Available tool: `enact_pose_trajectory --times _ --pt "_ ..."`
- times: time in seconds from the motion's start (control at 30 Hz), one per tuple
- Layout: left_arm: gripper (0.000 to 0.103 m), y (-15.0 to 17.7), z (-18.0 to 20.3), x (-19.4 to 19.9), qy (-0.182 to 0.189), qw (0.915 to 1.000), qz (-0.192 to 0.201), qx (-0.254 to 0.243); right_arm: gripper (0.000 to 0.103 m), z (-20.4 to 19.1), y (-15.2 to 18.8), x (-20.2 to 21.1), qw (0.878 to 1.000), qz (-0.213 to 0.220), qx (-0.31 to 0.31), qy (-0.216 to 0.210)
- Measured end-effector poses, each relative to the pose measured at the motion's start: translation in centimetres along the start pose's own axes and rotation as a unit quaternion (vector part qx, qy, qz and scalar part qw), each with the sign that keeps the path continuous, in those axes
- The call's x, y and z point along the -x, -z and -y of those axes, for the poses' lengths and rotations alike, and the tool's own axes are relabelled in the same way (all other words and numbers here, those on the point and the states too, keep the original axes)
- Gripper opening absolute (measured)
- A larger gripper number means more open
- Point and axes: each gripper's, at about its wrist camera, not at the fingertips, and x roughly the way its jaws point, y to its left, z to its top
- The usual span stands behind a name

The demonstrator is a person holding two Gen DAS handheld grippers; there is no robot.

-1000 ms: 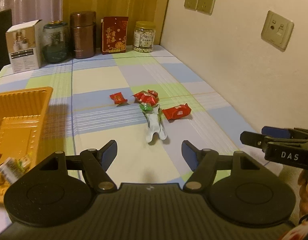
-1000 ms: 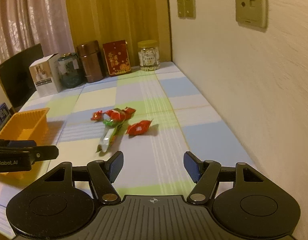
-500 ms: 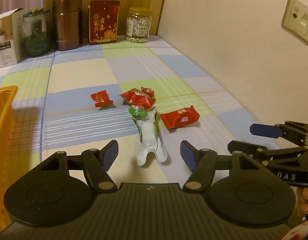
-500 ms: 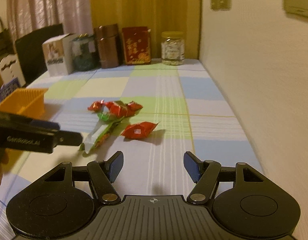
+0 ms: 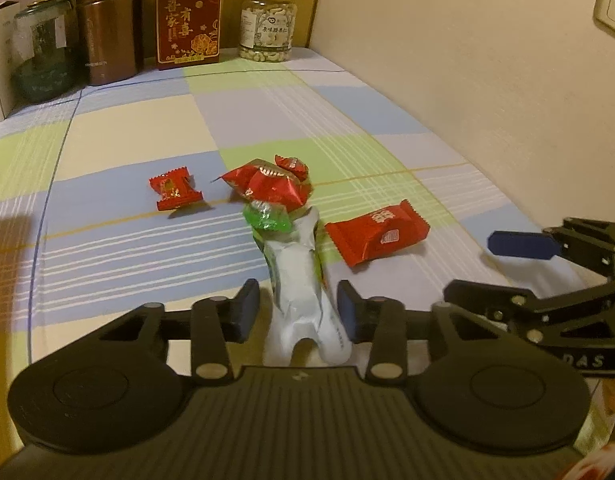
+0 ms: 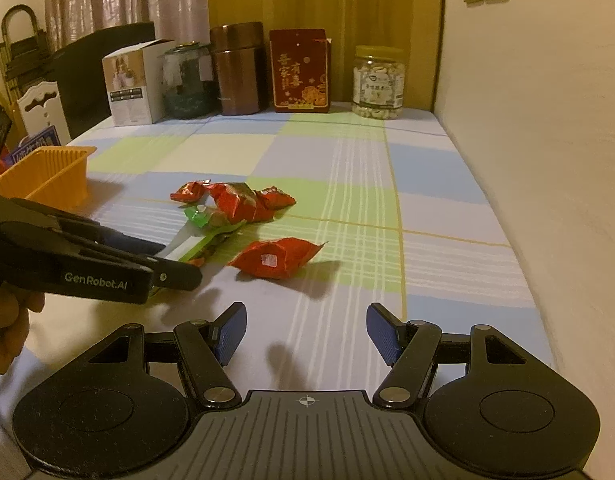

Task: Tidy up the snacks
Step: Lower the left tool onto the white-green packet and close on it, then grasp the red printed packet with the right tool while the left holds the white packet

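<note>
A long white-and-green snack packet [image 5: 297,264] lies on the checked tablecloth between the fingers of my left gripper [image 5: 299,312]. Its jaws are closing; the right pad [image 5: 347,312] is at the packet, and a sliver of cloth shows beside the left pad. The right wrist view shows the same left gripper [image 6: 167,260] around the packet [image 6: 195,240]. Beyond lie a green candy [image 5: 267,216], a heap of red wrappers [image 5: 267,184], a small red candy [image 5: 174,188] and a red pillow snack [image 5: 377,236]. My right gripper [image 6: 305,332] hovers open and empty, short of the red pillow snack [image 6: 275,258].
An orange tray [image 6: 47,172] sits at the table's left edge. Along the back stand a white box [image 6: 133,84], a glass jar [image 6: 185,80], a brown canister [image 5: 109,24], a red box [image 5: 188,20] and a nut jar [image 5: 267,24]. A wall [image 6: 527,140] bounds the right side.
Both grippers came forward and down toward the snacks. The left jaws narrowed around the white-and-green packet. The orange tray slid out of the left wrist view.
</note>
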Motion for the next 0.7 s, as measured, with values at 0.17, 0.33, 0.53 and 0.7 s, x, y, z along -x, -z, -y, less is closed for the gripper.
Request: enact_pose_trajectory --times 0.17,0.33,0.53,0.7 --pt "0.027 0.4 -0.1 0.4 0.008 0.9999 -0.004 -0.012 0.067 0.4 -0.7 -1.6 1.000 0.001 0.010 -0.016" --pt "0.027 1.5 -1.3 2.0 0.010 0.9998 -0.014 -0.001 0.067 0.7 -1.3 -3.6 0.999 -0.009 0.028 -0.028" --pt "0.027 3.1 -2.9 4.2 0.010 0.9997 -0.016 0.016 0.067 1.0 -2.1 -6.1 0.998 -0.013 0.050 -0.043" --pt "0.028 3.9 -3.3 5.1 0.012 0.9997 -0.017 0.012 0.067 0.6 -3.1 -7.5 0.995 -0.008 0.073 -0.065"
